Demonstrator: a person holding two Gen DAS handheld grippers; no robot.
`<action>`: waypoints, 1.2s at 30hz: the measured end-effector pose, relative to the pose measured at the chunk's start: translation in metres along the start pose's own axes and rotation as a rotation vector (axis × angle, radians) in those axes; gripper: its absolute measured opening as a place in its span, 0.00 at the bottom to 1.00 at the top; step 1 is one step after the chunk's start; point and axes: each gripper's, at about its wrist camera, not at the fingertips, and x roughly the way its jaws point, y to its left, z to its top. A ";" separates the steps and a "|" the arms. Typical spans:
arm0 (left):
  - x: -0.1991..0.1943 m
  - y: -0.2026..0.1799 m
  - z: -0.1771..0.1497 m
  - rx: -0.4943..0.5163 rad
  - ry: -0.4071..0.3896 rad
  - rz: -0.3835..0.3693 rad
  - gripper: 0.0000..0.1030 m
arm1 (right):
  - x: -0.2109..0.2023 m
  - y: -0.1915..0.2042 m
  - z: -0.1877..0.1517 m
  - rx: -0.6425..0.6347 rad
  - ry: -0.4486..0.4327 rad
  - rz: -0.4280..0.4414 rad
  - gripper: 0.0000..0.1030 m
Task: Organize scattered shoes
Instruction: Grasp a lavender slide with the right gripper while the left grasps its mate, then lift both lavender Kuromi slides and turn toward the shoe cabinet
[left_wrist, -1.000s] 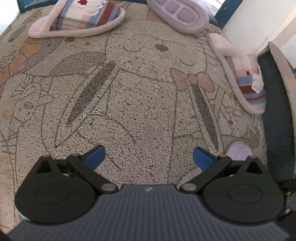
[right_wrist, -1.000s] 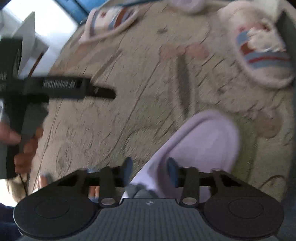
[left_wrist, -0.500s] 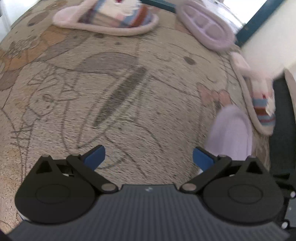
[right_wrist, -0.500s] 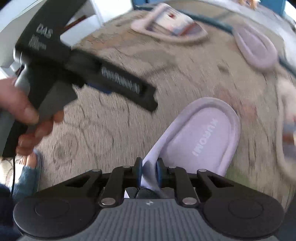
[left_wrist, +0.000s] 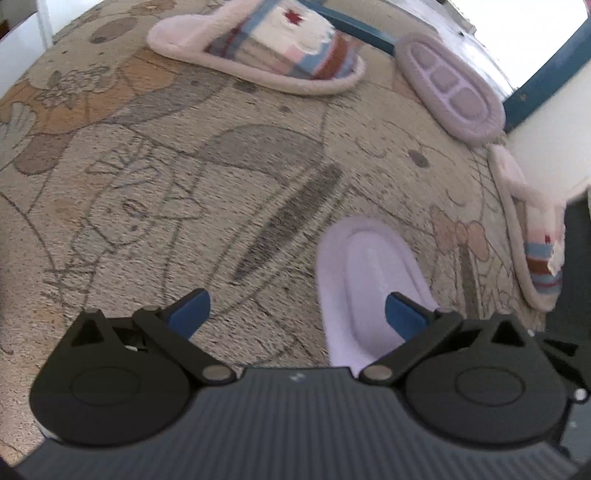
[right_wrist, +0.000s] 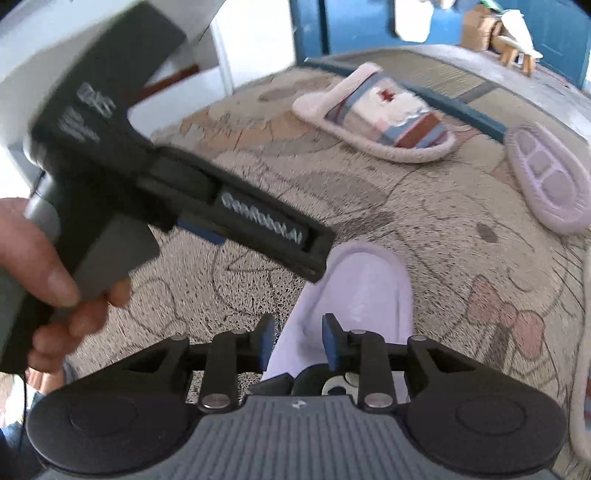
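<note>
A lilac slipper (left_wrist: 369, 266) lies sole down on the cartoon mat (left_wrist: 147, 184). My right gripper (right_wrist: 297, 338) is shut on its near end, and the lilac slipper (right_wrist: 369, 284) points away from me. The left gripper (left_wrist: 295, 306) hovers open over the mat, its right finger above that slipper's edge. A second lilac slipper (left_wrist: 450, 99) lies sole up at the far right. One striped fluffy slipper (left_wrist: 266, 51) sits at the far edge. Its twin (left_wrist: 532, 236) lies along the right side.
A hand (right_wrist: 48, 273) holds the left tool's black body (right_wrist: 184, 184) close on the right gripper's left. A blue frame (left_wrist: 546, 74) and a white wall border the mat's far right. A dark object (left_wrist: 580, 258) stands at the right edge.
The right gripper shut on the lilac slipper and carried it left and forward across the mat. Its jaws now stand a little wider than half a second ago. The left gripper stayed open.
</note>
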 end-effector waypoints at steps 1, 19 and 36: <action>0.001 -0.002 -0.001 0.010 0.004 -0.004 1.00 | -0.006 -0.002 -0.003 0.016 -0.012 -0.003 0.34; 0.008 -0.011 0.004 0.045 -0.011 -0.051 1.00 | -0.057 -0.017 -0.027 0.170 -0.180 0.012 0.71; -0.002 -0.044 -0.015 0.148 0.014 -0.217 0.47 | -0.048 -0.034 -0.075 0.344 -0.042 0.038 0.71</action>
